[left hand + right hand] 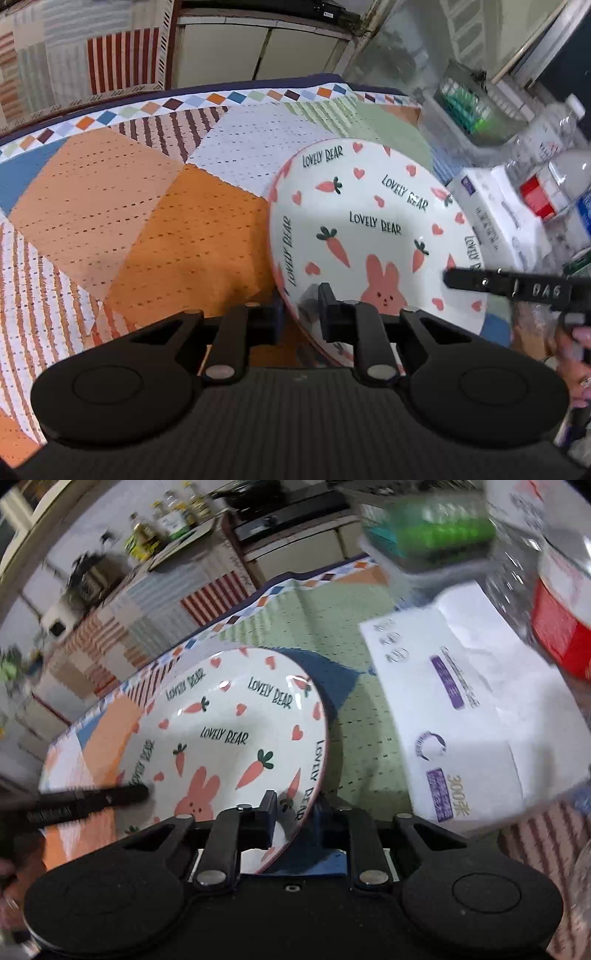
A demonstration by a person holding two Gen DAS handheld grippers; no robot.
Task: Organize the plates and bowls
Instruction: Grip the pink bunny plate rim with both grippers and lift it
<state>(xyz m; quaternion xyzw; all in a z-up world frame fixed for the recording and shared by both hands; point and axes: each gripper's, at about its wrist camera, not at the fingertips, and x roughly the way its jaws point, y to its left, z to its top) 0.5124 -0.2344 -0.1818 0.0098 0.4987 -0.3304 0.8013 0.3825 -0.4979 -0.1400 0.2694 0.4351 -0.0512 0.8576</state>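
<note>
A white plate [369, 206] printed with a pink bunny, carrots, hearts and "LOVELY BEAR" lies on the patchwork tablecloth [129, 221]. My left gripper [301, 314] is shut on its near left rim, one pad inside the plate and one outside. In the right wrist view the same plate [229, 720] has its near right rim pinched by my right gripper [295, 812], which is shut on it. Each view also shows the other tool's black fingers [480, 282] [110, 799] reaching over the plate from the side.
A white tissue pack [461, 720] lies just right of the plate, also seen as the white pack [495, 214]. Clear bottles with a red label [546, 192] and a green container [469, 107] crowd the right. The table's far edge [258, 86] lies beyond.
</note>
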